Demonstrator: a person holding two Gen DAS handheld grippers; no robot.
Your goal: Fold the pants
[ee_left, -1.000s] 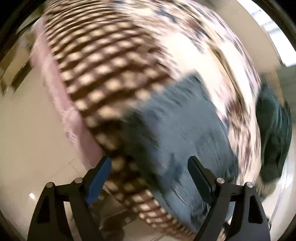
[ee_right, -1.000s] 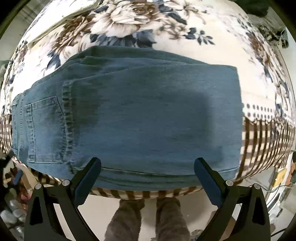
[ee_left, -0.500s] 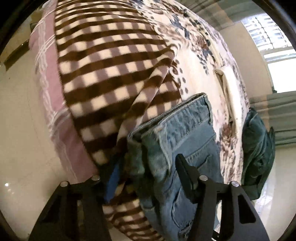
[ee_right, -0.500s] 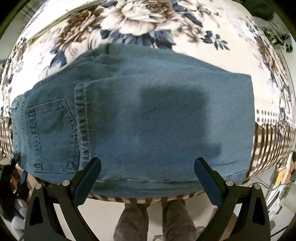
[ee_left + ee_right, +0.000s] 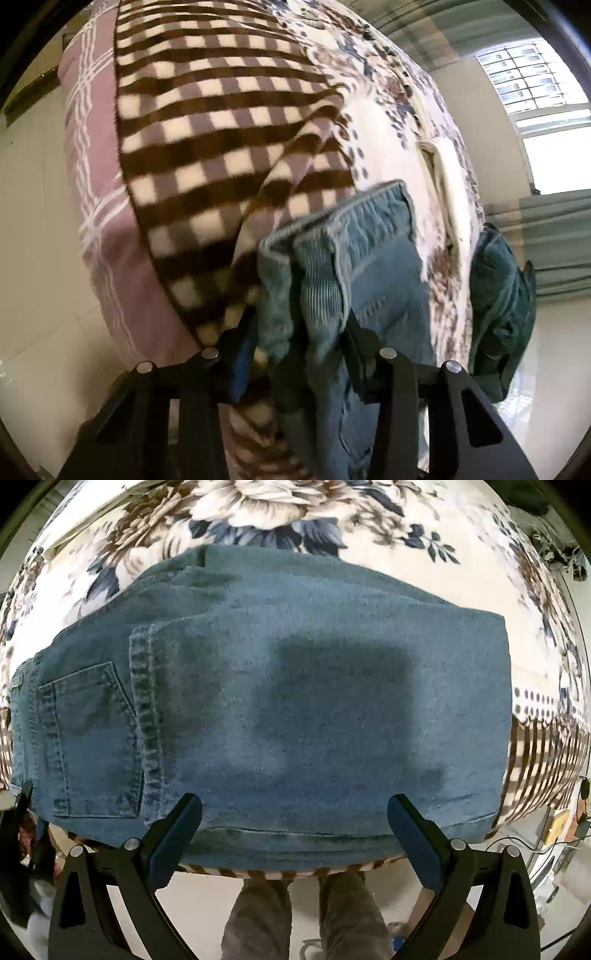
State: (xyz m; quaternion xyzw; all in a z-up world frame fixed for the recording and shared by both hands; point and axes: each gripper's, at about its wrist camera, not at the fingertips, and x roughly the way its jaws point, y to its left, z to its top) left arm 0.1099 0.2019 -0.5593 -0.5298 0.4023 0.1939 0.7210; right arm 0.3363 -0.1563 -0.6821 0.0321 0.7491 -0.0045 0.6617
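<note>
The blue denim pants (image 5: 295, 701) lie folded in half on the floral blanket (image 5: 258, 513), back pocket (image 5: 88, 738) at the left, fold at the right. My right gripper (image 5: 293, 812) is open and empty, its fingers just above the pants' near edge. In the left wrist view my left gripper (image 5: 299, 332) is shut on the waistband end of the pants (image 5: 332, 266), which bunches between the fingers at the bed's edge.
A brown checked blanket (image 5: 221, 147) and a pink plaid sheet (image 5: 96, 184) hang over the bed side. A dark green garment (image 5: 506, 295) lies further along the bed. A person's legs (image 5: 306, 915) stand below the bed edge. A window (image 5: 535, 85) is behind.
My left gripper has swung in to the pants' waistband end and shut on it. My right gripper has moved slightly closer to the pants and stays open.
</note>
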